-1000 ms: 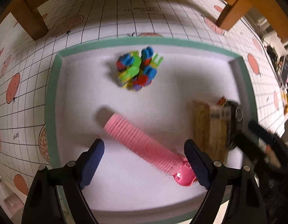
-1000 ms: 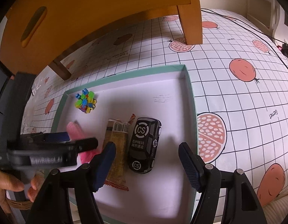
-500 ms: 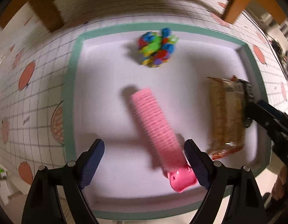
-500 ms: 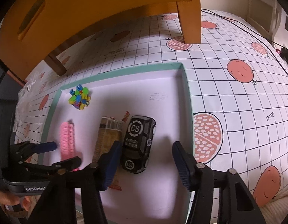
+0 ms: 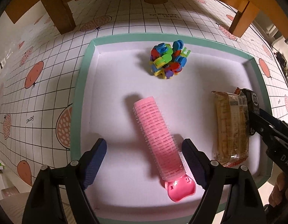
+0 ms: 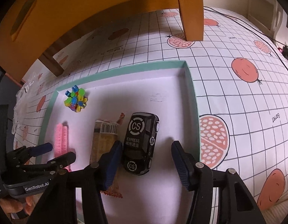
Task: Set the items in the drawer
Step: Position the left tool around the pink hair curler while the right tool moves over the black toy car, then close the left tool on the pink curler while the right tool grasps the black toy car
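A shallow white drawer tray with a green rim (image 5: pixel 82 85) (image 6: pixel 192 100) lies on the patterned cloth. In it rest a pink hair roller (image 5: pixel 158 138) (image 6: pixel 60 140), a colourful block cluster (image 5: pixel 169 59) (image 6: pixel 75 100), a brown snack packet (image 5: pixel 231 127) (image 6: pixel 104 140) and a black toy car (image 6: pixel 141 141) (image 5: pixel 253 100). My left gripper (image 5: pixel 144 160) is open above the roller's near end, fingers either side and apart from it. My right gripper (image 6: pixel 146 163) is open, straddling the car's near end, its left finger over the packet.
An orange wooden stool stands over the cloth behind the tray, with legs (image 5: pixel 60 15) (image 5: pixel 239 22) (image 6: pixel 190 13). The grid cloth with fruit prints (image 6: pixel 244 71) spreads all around. A hand (image 6: pixel 11 207) holds the left gripper.
The left gripper swung so the roller now lies more upright between its fingers, and the view steadied. The right gripper edged closer over the car. Both stayed open.
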Demonstrator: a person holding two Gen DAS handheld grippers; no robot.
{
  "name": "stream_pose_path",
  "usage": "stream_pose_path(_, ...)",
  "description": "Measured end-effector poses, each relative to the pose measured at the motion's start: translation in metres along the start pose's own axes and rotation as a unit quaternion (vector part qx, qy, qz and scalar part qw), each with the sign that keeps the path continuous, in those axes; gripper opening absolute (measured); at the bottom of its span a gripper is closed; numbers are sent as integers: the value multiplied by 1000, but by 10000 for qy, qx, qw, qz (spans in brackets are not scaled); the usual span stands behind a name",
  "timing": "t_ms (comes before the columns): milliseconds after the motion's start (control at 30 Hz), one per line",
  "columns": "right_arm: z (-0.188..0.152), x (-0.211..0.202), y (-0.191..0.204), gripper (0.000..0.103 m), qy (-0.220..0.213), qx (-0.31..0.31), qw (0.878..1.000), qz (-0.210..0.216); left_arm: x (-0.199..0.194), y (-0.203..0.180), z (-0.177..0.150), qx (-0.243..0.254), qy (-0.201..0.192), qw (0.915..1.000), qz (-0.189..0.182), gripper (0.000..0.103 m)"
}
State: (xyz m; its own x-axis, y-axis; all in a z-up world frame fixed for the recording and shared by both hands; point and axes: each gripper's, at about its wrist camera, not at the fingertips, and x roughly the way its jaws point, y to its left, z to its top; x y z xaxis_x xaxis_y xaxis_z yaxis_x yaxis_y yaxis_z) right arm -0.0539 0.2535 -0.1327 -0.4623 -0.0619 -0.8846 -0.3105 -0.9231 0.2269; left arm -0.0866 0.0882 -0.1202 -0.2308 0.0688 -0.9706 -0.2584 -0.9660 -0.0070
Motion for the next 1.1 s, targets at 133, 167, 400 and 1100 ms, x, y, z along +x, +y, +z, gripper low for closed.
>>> stream_pose_path(133, 1, 2, 4, 58, -54, -168, 9997, -142, 4, -2, 9, 17, -92, 10000, 3, 80)
stream_pose_path(167, 1, 2, 5, 58, -63, -208, 9996, -169, 3, -3, 9, 30, -123, 9999, -1, 78)
stream_pose_path(400, 0, 2, 9, 39, -15, -407, 9992, -36, 0, -9, 20, 113, -231, 9997, -39, 67)
stream_pose_path(1100, -9, 0, 11, 38, 170, -488, 9986, -54, 8, -30, 17, 442, -350, 9983, -124, 36)
